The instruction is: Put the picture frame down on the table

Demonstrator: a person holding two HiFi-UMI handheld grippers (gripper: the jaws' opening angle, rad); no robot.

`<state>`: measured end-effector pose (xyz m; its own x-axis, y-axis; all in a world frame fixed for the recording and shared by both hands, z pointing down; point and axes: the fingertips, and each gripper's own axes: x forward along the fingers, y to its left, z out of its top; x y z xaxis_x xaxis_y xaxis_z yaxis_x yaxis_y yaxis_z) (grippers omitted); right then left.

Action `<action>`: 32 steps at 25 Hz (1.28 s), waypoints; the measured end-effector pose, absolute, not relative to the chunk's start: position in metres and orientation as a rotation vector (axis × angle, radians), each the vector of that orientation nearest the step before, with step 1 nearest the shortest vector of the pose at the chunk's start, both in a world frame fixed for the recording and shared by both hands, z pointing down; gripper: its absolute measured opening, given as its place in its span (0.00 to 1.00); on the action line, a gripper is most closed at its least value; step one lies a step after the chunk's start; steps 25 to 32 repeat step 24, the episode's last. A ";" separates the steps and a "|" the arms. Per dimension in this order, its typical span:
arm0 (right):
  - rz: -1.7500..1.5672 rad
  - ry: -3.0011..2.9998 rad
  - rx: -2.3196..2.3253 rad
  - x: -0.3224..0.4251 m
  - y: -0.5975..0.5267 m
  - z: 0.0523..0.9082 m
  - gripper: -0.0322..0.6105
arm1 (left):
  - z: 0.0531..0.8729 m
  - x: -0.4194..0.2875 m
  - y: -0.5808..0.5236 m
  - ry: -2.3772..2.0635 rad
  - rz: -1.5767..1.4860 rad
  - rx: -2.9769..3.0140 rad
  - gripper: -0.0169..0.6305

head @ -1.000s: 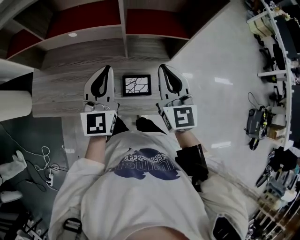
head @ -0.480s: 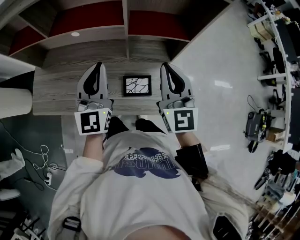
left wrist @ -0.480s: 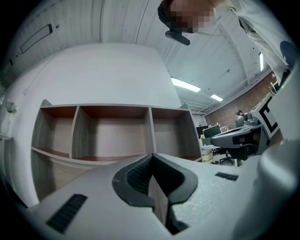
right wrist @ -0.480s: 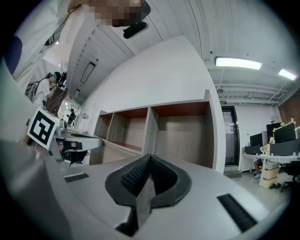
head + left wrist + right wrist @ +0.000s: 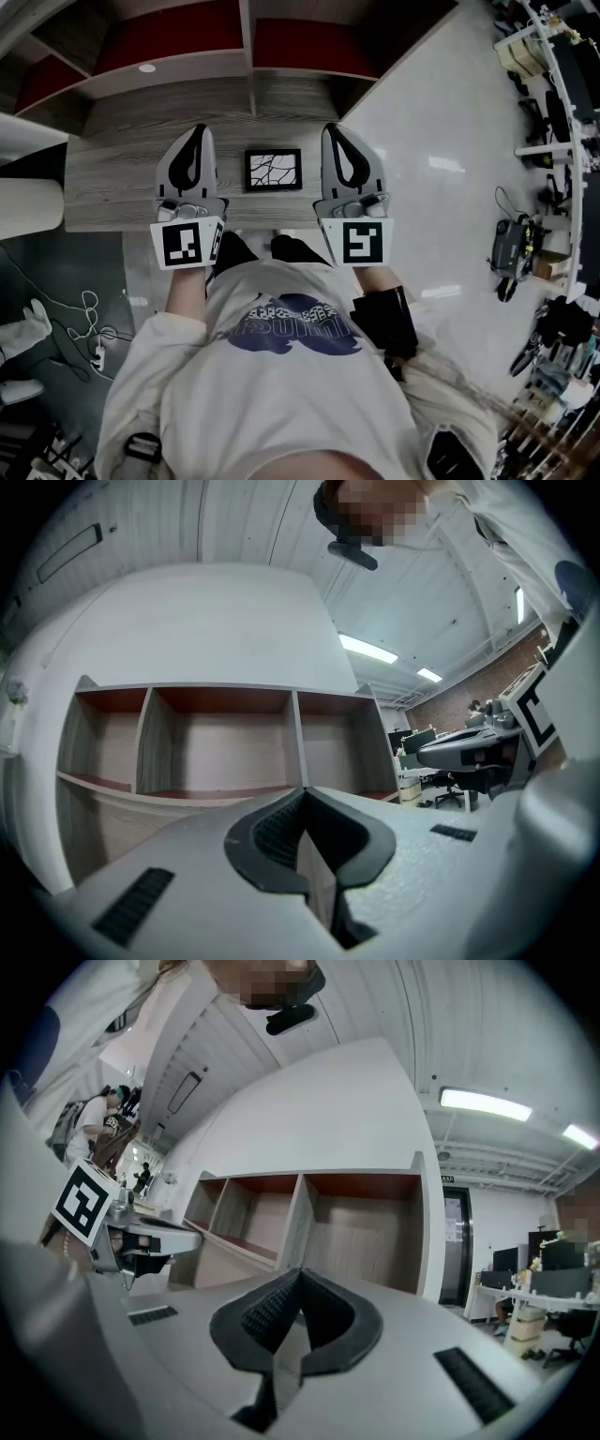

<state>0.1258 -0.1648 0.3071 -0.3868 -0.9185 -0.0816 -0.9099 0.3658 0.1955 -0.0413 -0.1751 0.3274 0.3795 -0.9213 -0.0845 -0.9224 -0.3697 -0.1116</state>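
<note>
- Far left — loose cables (image 5: 89, 323) trail across the floor (image 5: 56, 272) below the table's near edge. A pale curved panel (image 5: 28, 202) juts in beside the table (image 5: 112, 178), whose top is grey wood grain.
- The left claw (image 5: 199, 133) is held out over the table just left of the frame, and it points toward the shelf unit (image 5: 178, 52) at the table's far side. In the left gripper view its two dark pads meet at the tip with nothing between them: closed and empty.
- The picture frame (image 5: 273, 170) has a dark border around a white picture of black branching lines. It rests on the table near the front edge, midway between the two claws. Its face is turned up to the head camera, and it appears to lie flat. A strip of bare tabletop shows on either side of it, and neither claw touches it.
- The person (image 5: 281, 375), in a white T-shirt with a dark print, stands at the table's front edge with a forearm behind each claw.
- The right claw (image 5: 336, 133) mirrors the left, just right of the frame and aimed at the same shelf unit. The right gripper view shows its ribbed pads pressed together at the tip, shut on nothing.
- Right of the table the floor turns pale and glossy, and cluttered desks (image 5: 553, 94) line the far right edge.
</note>
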 end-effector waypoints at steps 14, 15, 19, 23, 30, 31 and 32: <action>-0.356 -2.545 1.703 0.123 -0.164 0.304 0.05 | 0.327 -0.040 -0.175 1.669 0.018 -2.490 0.04; -0.354 -2.546 1.704 0.123 -0.165 0.305 0.05 | 0.328 -0.040 -0.176 1.669 0.018 -2.489 0.04; -0.363 -2.552 1.702 0.121 -0.164 0.304 0.05 | 0.328 -0.040 -0.175 1.670 0.018 -2.486 0.04; -0.352 -2.537 1.692 0.122 -0.162 0.307 0.05 | 0.327 -0.040 -0.174 1.665 0.029 -2.484 0.04; -0.351 -2.534 1.690 0.122 -0.162 0.308 0.05 | 0.327 -0.040 -0.173 1.665 0.031 -2.484 0.04; -0.351 -2.534 1.690 0.122 -0.162 0.308 0.05 | 0.327 -0.040 -0.173 1.665 0.031 -2.484 0.04; -0.351 -2.534 1.690 0.122 -0.162 0.308 0.05 | 0.327 -0.040 -0.173 1.665 0.031 -2.484 0.04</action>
